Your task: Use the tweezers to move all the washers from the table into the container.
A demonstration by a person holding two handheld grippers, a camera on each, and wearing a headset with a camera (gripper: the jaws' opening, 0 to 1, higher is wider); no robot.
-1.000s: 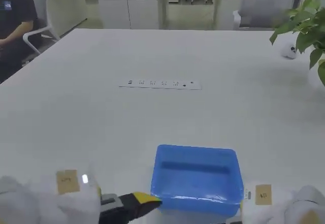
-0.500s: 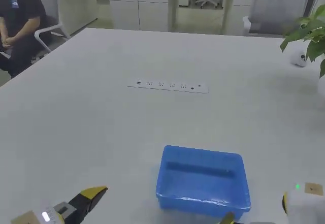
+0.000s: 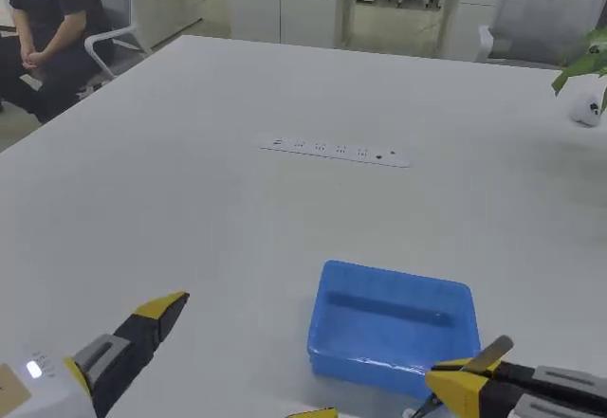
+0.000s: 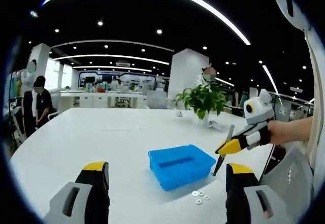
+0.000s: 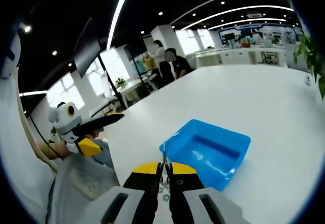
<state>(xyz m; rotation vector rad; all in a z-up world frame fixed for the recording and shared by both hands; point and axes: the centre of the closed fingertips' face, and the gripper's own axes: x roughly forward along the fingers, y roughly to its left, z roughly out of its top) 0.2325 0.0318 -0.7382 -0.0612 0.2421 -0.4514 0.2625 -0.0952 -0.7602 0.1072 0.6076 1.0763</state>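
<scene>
A blue container (image 3: 394,328) stands on the white table near its front edge. Several small washers (image 4: 200,197) lie on the table just in front of the container. My left gripper (image 3: 247,356) hovers at the lower left with its yellow-tipped jaws spread wide and nothing between them; it also appears as the left gripper (image 4: 166,170). My right gripper (image 3: 455,380) is at the lower right, shut on metal tweezers (image 3: 488,352). The tweezers (image 4: 223,155) point down toward the table beside the container's near right corner. Between the shut jaws of the right gripper (image 5: 165,169) the tweezers (image 5: 164,158) stick out.
A white power strip (image 3: 337,151) lies mid-table beyond the container. A green plant (image 4: 203,98) and a small white object (image 3: 588,107) stand at the far right. A person (image 3: 47,20) sits on a chair at the far left corner. Office chairs and cabinets stand behind the table.
The headset view has shifted. The left gripper's jaw has moved left, away from the container. The right gripper with the tweezers has come up into view at the lower right.
</scene>
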